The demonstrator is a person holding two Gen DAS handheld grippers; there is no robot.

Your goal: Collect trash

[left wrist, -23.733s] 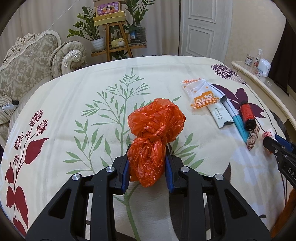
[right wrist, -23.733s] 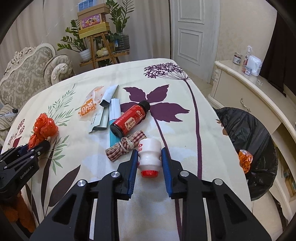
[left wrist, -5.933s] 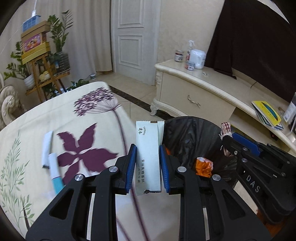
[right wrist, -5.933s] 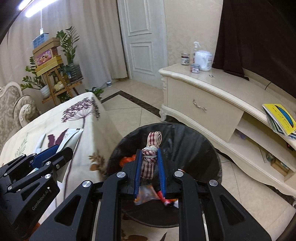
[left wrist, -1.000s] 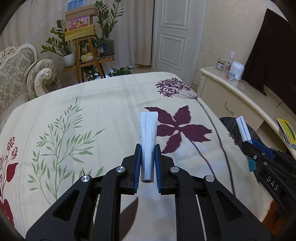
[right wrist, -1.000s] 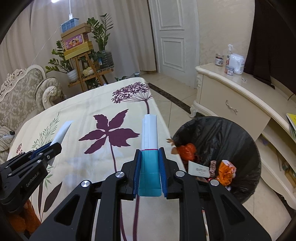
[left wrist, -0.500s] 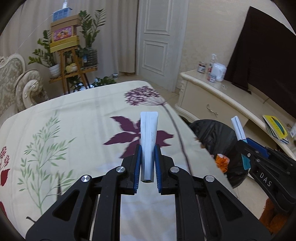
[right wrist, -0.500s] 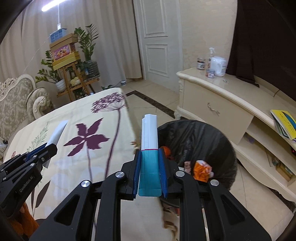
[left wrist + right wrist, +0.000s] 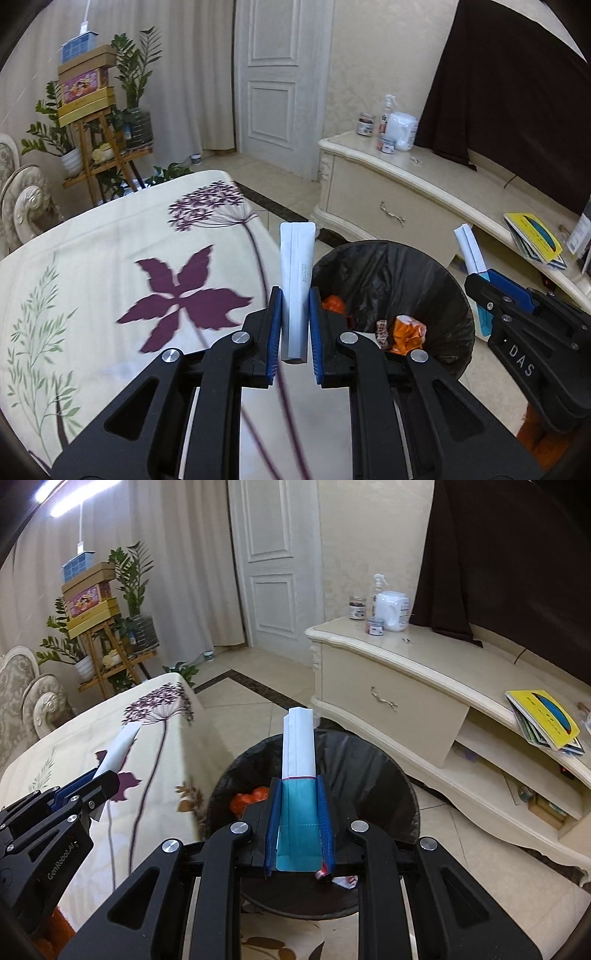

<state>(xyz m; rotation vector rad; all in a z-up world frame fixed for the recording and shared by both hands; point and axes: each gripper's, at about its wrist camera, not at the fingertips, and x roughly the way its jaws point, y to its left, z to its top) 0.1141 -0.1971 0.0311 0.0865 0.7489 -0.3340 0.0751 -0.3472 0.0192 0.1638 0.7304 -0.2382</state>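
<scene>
Both grippers carry trash toward the bin (image 9: 406, 805), which stands on the floor just beside the bed edge, lined w/ a black bag.

The left gripper (image 9: 294, 325) has its fingers closed on a white flat sachet (image 9: 295, 266). It is held by the lower end, so the long part sticks up and forward, free to fall when the fingers open. In the left wrist view it is at the bed (image 9: 92, 266) edge, w/ the bin's opening just to its right, not yet over it, I think.

The right gripper (image 9: 297, 830) is clamped on a teal-and-white packet (image 9: 298, 771), gripped at the teal end, the white end pointing forward. In the right wrist view this one is above the bin opening, so it looks about ready to be released.

Inside the bin there is already orange plastic (image 9: 408, 328) and other scraps. No more trash is visible on the part of the bed in view, so prob. these are among the last pieces.

Risk: light, flat packets can flutter and land on the floor, so release low and over the middle.
</scene>
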